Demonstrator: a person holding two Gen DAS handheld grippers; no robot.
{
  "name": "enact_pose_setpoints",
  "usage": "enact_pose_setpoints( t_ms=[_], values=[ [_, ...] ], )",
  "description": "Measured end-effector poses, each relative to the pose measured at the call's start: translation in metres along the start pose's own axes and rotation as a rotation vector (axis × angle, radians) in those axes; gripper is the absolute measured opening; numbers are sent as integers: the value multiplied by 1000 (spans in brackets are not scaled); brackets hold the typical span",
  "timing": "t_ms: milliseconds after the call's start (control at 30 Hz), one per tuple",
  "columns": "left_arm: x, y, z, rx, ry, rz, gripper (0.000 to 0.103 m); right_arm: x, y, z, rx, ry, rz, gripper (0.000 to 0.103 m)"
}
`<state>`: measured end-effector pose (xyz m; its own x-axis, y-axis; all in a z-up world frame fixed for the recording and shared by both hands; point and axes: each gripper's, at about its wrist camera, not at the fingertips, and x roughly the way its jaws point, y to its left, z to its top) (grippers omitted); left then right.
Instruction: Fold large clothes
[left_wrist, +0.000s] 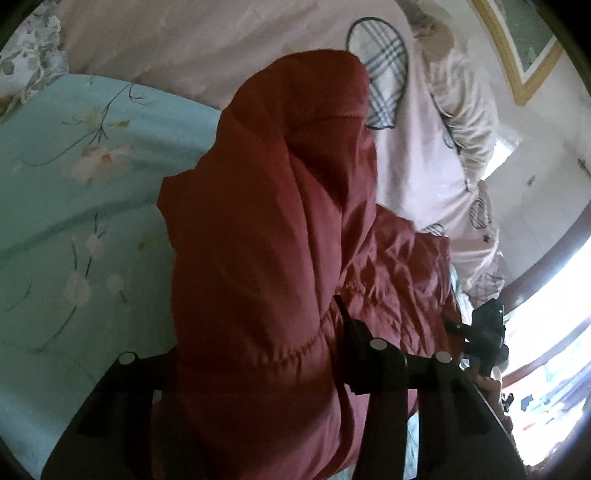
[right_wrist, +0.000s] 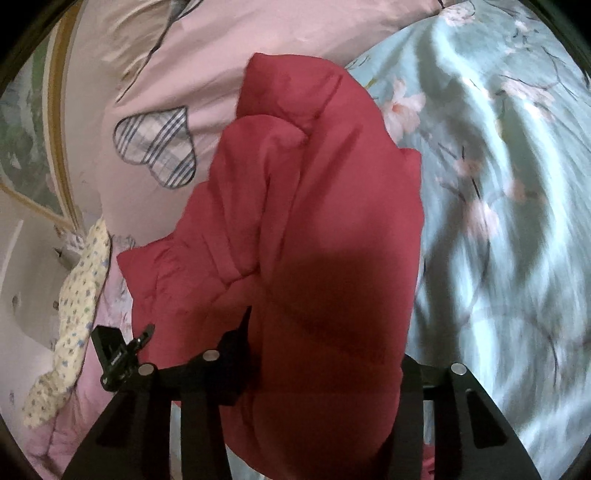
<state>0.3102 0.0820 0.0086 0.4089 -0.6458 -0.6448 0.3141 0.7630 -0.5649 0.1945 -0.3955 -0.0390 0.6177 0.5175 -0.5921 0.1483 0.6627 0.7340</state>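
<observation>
Overhead, both grippers clench bunched folds of a red padded jacket (left_wrist: 266, 229) above the bed's teal floral sheet (left_wrist: 74, 184): left gripper (left_wrist: 258, 354), then right gripper (right_wrist: 325, 354), a pink heart-print quilt (right_wrist: 207, 59) behind. No writing is legible.

The left tongs (left_wrist: 255, 365) are matte black plastic, two flat angular arms that widen toward the camera, with triangular recesses cut into them and round silver discs, like bolt heads or magnets, set on the upper joints. The right tongs (right_wrist: 325, 369) are built the same way: black, wedge-shaped arms, the same silver discs, and a thick black crosspiece running between them. Seen from each wrist view, the opposite device shows as a small black blocky housing with a short clamp-like lever and faint pale lettering too small to read
</observation>
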Motion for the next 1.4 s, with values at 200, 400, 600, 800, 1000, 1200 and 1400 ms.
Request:
enact_pose_setpoints(
  t_ms=[200, 400, 600, 800, 1000, 1200, 1400],
  values=[
    [-36, -2, -36, -4, 20, -39, 44, -30, 8, -47, 2, 37, 17, 45],
    [-63, -2, -72, -22, 49, -64, 44, -53, 12, -91, 16, 53, 30, 45],
    [-78, 4, -96, -29, 64, -71, 44, -62, 12, -113, 34, 47, 44, 46],
    [-64, 21, -106, -53, 83, -21, 45, -55, -5, -114, 54, 39, 34, 52],
    [-56, 26, -112, -45, 77, 16, 48, -51, -19, -118, 66, 33, 37, 60],
    [-58, 27, -114, -42, 72, 30, 53, -51, -21, -121, 67, 26, 30, 67],
    [-62, 17, -113, 7, 67, 117, 68, -51, -15, -122, 56, 28, 7, 69]
  ],
)
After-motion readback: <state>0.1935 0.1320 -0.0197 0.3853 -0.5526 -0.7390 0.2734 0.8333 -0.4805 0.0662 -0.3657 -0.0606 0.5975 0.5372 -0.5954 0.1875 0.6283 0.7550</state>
